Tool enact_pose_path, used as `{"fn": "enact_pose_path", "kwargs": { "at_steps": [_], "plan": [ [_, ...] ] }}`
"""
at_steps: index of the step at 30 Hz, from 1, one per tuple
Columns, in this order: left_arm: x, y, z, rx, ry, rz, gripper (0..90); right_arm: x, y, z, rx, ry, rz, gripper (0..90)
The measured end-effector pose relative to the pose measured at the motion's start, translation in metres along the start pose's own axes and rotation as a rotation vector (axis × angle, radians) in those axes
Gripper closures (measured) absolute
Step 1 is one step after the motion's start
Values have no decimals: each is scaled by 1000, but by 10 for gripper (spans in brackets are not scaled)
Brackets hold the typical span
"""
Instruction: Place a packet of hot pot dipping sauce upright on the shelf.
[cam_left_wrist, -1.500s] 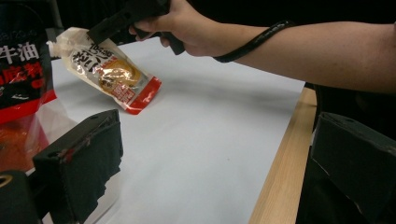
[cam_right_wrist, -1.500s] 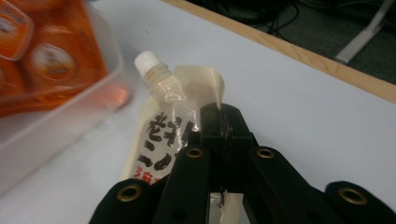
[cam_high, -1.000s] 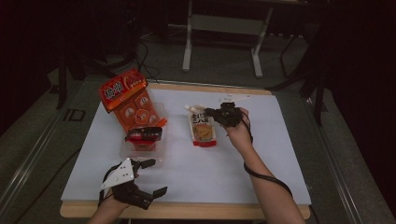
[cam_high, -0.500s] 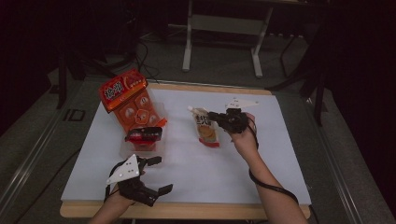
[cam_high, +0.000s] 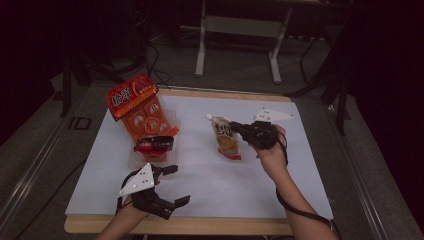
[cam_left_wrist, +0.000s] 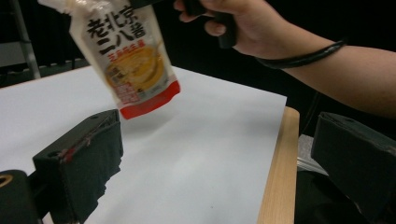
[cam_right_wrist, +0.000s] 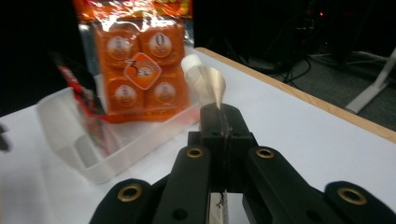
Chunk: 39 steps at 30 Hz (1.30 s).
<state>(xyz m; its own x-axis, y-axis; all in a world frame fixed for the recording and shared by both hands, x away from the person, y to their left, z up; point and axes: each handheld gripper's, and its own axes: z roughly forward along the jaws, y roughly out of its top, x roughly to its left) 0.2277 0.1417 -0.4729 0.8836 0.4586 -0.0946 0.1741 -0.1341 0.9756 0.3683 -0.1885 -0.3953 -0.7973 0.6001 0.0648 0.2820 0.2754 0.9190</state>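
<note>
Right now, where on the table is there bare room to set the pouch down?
Bare white sheet lies between the left gripper and the right gripper, and along the far edge beyond the pouch. The left side is crowded: tray, orange pack, red packet.

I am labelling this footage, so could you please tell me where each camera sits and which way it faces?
High view: above the person's side, looking forward and down on the table; both forearms, the left gripper and the right gripper show.
Left gripper view: rides the left gripper, open, looking across the table at the hanging pouch; the right hand shows.
Right gripper view: rides the right gripper, shut on the pouch, facing the tray and orange pack.
All share the pouch.
</note>
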Motion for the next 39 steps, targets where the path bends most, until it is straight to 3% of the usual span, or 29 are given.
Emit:
{"fn": "enact_pose_path", "kwargs": {
  "at_steps": [10,16,23,35,39],
  "plan": [
    [-7,9,6,12,-10,37,44,22,2,-31,-44,52,-13,900],
    [-9,19,6,20,-3,28,46,39,1,-46,-62,88,-42,900],
    [-7,29,4,-12,0,6,46,53,1,-59,-84,127,-57,900],
    [-5,54,13,-26,-41,8,59,75,2,-79,-123,180,-80,900],
    [-5,62,18,-32,-65,31,62,80,1,-82,-131,198,-79,900]
  ]
}}
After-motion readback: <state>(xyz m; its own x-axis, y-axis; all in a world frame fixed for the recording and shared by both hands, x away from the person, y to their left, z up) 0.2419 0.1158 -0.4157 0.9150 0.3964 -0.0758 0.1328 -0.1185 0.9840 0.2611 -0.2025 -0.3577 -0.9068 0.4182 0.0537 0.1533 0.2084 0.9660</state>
